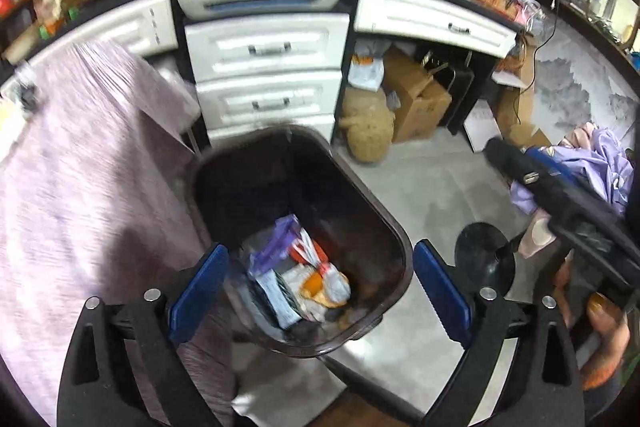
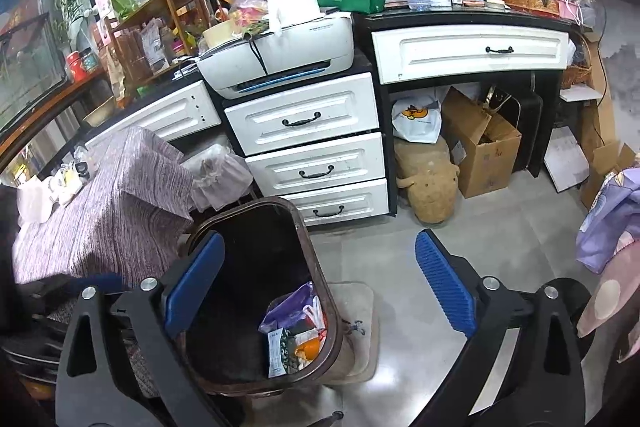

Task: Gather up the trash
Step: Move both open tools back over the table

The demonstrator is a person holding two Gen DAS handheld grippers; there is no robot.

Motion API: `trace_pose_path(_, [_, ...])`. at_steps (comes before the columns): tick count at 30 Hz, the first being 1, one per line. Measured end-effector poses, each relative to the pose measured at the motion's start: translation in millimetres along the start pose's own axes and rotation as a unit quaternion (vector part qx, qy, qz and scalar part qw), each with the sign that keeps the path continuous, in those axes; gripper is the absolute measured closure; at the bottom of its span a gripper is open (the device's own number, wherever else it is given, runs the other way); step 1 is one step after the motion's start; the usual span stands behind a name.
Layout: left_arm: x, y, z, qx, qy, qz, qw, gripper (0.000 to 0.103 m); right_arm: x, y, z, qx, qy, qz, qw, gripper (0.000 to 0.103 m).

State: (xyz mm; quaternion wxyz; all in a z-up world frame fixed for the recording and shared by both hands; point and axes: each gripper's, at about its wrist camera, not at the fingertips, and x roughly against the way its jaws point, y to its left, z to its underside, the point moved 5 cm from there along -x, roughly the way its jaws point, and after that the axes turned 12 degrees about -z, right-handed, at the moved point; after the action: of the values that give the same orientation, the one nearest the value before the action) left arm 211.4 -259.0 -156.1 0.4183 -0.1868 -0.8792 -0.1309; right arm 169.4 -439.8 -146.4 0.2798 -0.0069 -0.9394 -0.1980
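A dark brown trash bin (image 1: 384,223) stands on the grey floor below my left gripper (image 1: 320,291), which is open and empty right above it. Inside lies trash (image 1: 296,283): a purple wrapper, a white packet, red-and-white and orange scraps. In the right wrist view the bin (image 2: 316,267) sits at lower left with the same trash (image 2: 294,331) in it. My right gripper (image 2: 320,291) is open and empty, hovering above the bin's right side and the floor. The right gripper's body also shows at the right edge of the left wrist view (image 1: 560,195).
A table under a mauve cloth (image 2: 108,195) stands left of the bin, small items at its far end. White drawers (image 2: 316,155) with a printer (image 2: 280,55) stand behind. Cardboard boxes (image 2: 484,151) and a tan plush (image 2: 428,183) lie under the desk. Purple fabric (image 2: 612,223) hangs at right.
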Motion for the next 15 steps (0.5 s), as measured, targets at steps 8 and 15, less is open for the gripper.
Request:
trace_pose_path(8, [51.9,47.4,-2.3,0.015,-0.065,-0.044,0.9968,0.006,-7.5,23.5,-6.3,0.008,0.011,-0.027,1.000,0.008])
trace_pose_path(15, [72.7,99.0,5.8,0.046,-0.077,-0.086,0.9922,0.006,-17.6,70.5,-12.8,0.052,0.028,-0.064,0.996,0.008])
